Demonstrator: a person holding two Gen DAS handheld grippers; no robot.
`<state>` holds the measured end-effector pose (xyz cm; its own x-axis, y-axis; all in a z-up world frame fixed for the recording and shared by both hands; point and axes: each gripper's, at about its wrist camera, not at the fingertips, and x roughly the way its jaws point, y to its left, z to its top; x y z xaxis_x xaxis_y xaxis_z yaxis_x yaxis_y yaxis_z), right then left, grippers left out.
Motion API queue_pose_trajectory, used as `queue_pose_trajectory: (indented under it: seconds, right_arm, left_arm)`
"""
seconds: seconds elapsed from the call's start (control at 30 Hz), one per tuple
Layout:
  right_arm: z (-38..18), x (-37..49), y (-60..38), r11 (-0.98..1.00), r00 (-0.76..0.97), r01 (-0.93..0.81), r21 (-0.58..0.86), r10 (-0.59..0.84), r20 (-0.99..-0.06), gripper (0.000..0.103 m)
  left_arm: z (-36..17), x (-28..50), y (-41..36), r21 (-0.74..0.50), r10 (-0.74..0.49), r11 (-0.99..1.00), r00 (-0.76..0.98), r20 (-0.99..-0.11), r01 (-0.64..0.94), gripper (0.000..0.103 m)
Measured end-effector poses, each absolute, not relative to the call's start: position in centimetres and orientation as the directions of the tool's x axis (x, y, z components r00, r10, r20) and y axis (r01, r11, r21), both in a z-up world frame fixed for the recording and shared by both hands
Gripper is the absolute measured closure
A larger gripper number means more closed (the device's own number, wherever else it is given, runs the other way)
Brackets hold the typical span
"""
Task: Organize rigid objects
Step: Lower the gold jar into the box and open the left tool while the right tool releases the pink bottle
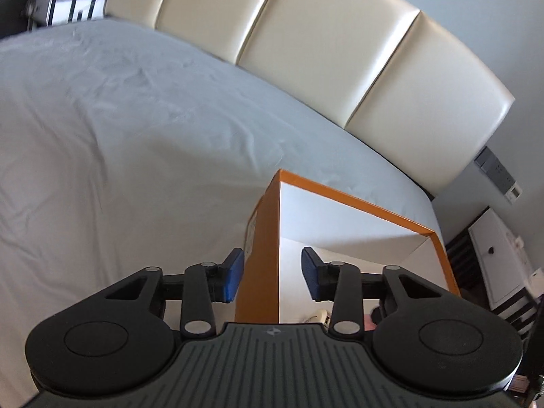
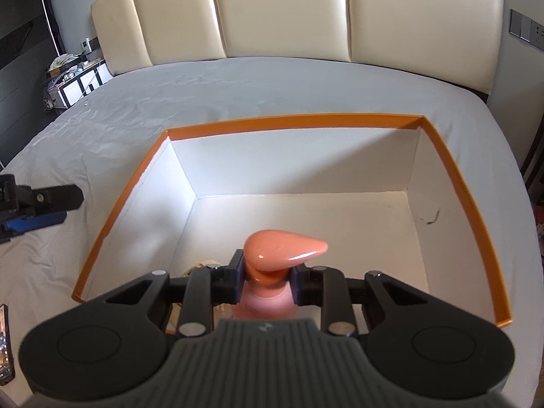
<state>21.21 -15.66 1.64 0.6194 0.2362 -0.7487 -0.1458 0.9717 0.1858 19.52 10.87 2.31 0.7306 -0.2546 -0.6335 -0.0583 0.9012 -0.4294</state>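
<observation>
An orange box [image 2: 295, 120] with white inner walls lies open on the bed. My right gripper [image 2: 267, 282] is shut on the neck of a pink pump bottle [image 2: 282, 248] with a peach pump head, held upright over the near part of the box's inside. My left gripper [image 1: 272, 275] stands open with nothing between its blue pads [image 1: 234, 275]. It hovers by the box's left corner [image 1: 279, 171], and the right wrist view shows the left gripper [image 2: 51, 209] outside the box, over the sheet. A cream object [image 2: 204, 265] lies half hidden behind my right fingers.
A grey sheet [image 2: 238, 81] covers the bed, backed by a cream padded headboard [image 2: 278, 10]. A cluttered nightstand [image 2: 73, 74] stands far left. A white cabinet [image 1: 493, 258] stands right of the bed. A shiny object [image 2: 2, 340] lies at the left edge.
</observation>
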Motion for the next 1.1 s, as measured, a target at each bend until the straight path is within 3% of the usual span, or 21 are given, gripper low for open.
queue_pose_trajectory:
  seconds: [0.13,0.4,0.53,0.8,1.1]
  right_arm:
    - [1.5,21.7,-14.4,0.972,0.622,-0.163,0.167,0.233,-0.748,0.078]
    - [2.5,21.8,-11.8,0.957,0.632,-0.23,0.178,0.286,-0.721,0.078]
    - [3.0,21.5,-11.3,0.932,0.596,-0.255,0.258,0.362,-0.717,0.077]
    - [3.4,21.7,-11.2,0.948,0.592,-0.232,0.217,0.315,-0.742,0.078]
    - [5.8,21.6,-12.5,0.894,0.538,-0.248,0.372,0.447,-0.715,0.078]
  left_arm:
    - [1.1,19.9,11.1,-0.482,-0.321,0.875,0.684,-0.655,-0.051,0.07]
    - [0.3,20.0,11.9,-0.502,-0.342,0.863,0.665,-0.664,-0.057,0.081]
    - [-0.1,20.1,12.0,-0.519,-0.359,0.852,0.652,-0.668,-0.063,0.081]
    - [-0.2,20.1,12.0,-0.524,-0.372,0.85,0.641,-0.672,-0.056,0.081]
    - [-0.2,20.5,11.8,-0.521,-0.377,0.852,0.628,-0.681,-0.053,0.081]
